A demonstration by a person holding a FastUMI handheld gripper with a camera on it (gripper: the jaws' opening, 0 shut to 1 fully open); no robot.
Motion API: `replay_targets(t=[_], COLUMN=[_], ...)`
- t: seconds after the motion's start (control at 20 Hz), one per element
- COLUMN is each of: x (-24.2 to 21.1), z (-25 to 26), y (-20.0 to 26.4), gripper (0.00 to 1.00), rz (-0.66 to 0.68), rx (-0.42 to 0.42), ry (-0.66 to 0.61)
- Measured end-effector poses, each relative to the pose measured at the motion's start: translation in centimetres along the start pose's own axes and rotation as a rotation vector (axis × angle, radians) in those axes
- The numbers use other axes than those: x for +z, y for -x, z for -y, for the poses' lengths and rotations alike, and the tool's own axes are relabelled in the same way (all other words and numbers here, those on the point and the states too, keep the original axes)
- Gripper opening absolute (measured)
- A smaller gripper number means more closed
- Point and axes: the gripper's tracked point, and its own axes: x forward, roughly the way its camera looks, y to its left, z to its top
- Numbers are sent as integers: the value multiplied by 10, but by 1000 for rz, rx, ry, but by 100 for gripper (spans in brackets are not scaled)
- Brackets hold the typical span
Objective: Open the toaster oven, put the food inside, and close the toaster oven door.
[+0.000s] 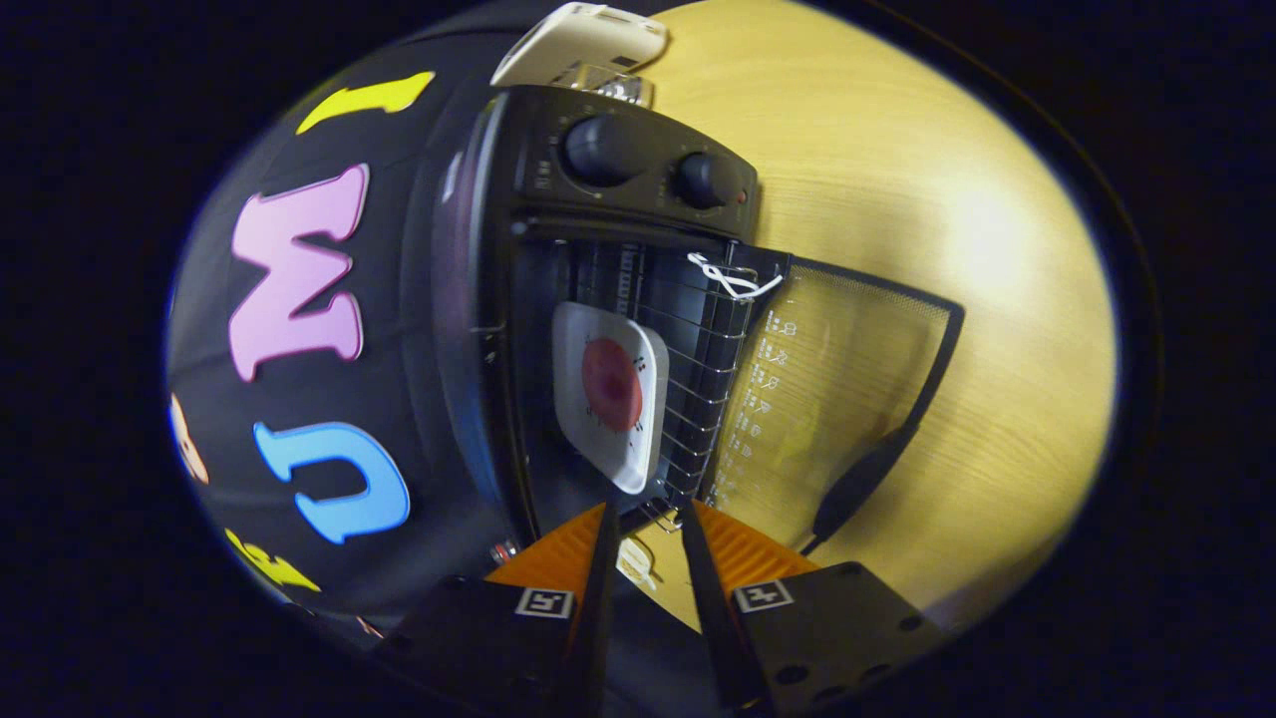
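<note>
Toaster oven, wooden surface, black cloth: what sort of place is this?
Probably a staged recording booth, not a real kitchen. A toaster oven stands open on a wooden table against a black cloth wall; a plate of food sits inside. The gripper is open.

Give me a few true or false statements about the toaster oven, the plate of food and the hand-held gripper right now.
1. The toaster oven door is open. True.
2. The white plate sits on the table beside the oven. False: it rests on the wire rack inside.
3. The hand-held gripper clamps the door handle. False: its fingers hold nothing, apart just ahead of the rack.
4. Two knobs sit on the control panel. True.
</note>
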Motion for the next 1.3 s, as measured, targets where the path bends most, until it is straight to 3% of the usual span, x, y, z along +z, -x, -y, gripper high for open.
replay_targets(t=[0.1,0.25,0.4,0.65,0.85,1.3], x=[-9,-24,-41,-27,-30,-17], z=[14,55,87,137,154,156], y=[19,35,31,11,-13,-37], gripper=[61,99,99,99,99,98], rz=[-22,-41,-80,-44,-49,-13], rx=[-21,-114,-175,-321,-368,-430], ry=[204,589,816,1184,1210,1141])
